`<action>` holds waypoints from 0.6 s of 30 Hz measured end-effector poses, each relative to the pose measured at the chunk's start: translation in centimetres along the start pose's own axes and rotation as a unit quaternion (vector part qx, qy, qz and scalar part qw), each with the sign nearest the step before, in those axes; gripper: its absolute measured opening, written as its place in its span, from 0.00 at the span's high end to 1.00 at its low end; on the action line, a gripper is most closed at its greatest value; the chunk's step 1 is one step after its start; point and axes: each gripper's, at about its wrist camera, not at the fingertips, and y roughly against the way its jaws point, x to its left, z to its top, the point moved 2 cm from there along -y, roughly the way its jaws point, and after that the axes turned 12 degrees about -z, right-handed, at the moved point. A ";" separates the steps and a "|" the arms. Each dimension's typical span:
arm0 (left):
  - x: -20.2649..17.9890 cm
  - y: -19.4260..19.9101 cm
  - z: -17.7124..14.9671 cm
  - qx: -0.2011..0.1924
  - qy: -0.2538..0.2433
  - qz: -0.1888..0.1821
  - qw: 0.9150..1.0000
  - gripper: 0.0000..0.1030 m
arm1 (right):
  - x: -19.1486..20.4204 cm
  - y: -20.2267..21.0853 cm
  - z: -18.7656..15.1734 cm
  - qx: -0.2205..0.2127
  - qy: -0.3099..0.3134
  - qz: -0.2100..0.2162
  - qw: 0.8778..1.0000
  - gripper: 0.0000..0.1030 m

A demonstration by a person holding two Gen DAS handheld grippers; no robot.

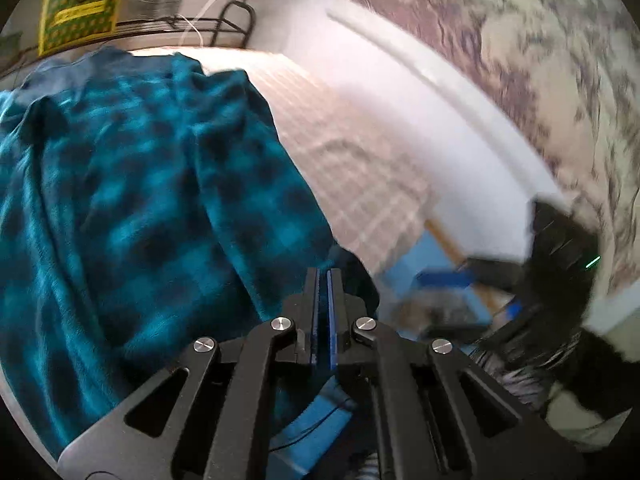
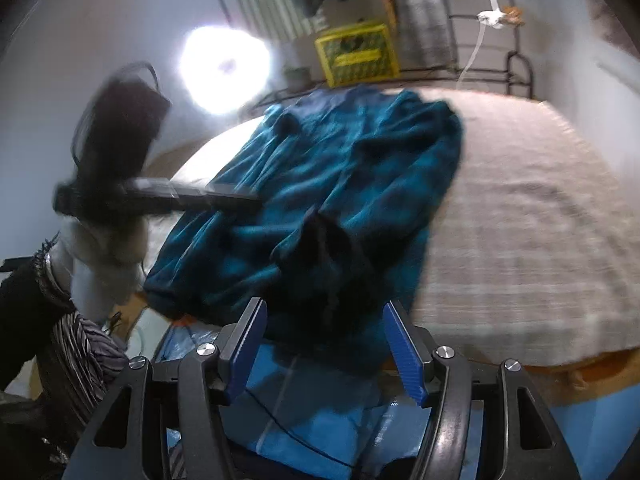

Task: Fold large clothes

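Note:
A large teal and black plaid garment (image 1: 120,200) lies rumpled on the bed, and its near hem hangs over the front edge (image 2: 340,184). My left gripper (image 1: 324,276) is shut, its blue pads pressed together where the teal edge meets a dark fold of the garment. In the right wrist view it shows as a blurred dark bar, the left gripper (image 2: 252,200), reaching onto the cloth from the left. My right gripper (image 2: 324,324) stands open just before the hanging hem. Cloth lies beyond its pads (image 2: 404,348), untouched.
The bed cover (image 2: 520,220) is beige with a check pattern. A yellow crate (image 2: 356,56) and a black metal frame (image 2: 520,72) stand at the far end. Blue plastic sheeting (image 2: 312,420) lies below the near edge. A striped sleeve (image 2: 80,344) is at the left.

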 end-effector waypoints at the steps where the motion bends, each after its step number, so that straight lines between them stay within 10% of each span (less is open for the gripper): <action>1: 0.2 0.5 0.1 -0.010 0.001 0.008 1.000 0.99 | 0.1 -0.6 -0.2 0.001 0.003 0.007 1.000 0.35; 6: 1.5 -0.2 0.5 -0.008 0.031 0.001 0.999 0.97 | 1.1 -4.0 -0.8 0.013 0.052 -0.030 0.998 0.33; 9: 2.3 -1.8 0.5 0.002 0.050 -0.008 0.999 0.79 | 1.5 -5.0 -0.7 0.012 0.075 -0.050 0.996 0.36; 12: 3.4 -3.3 0.6 0.011 0.071 -0.023 0.997 0.78 | 1.5 -6.4 -0.3 0.029 0.095 -0.075 0.992 0.88; 18: 4.8 -5.8 -0.6 0.060 0.093 -0.025 0.994 0.78 | 2.4 -1.5 1.5 -0.056 0.186 -0.213 0.958 0.99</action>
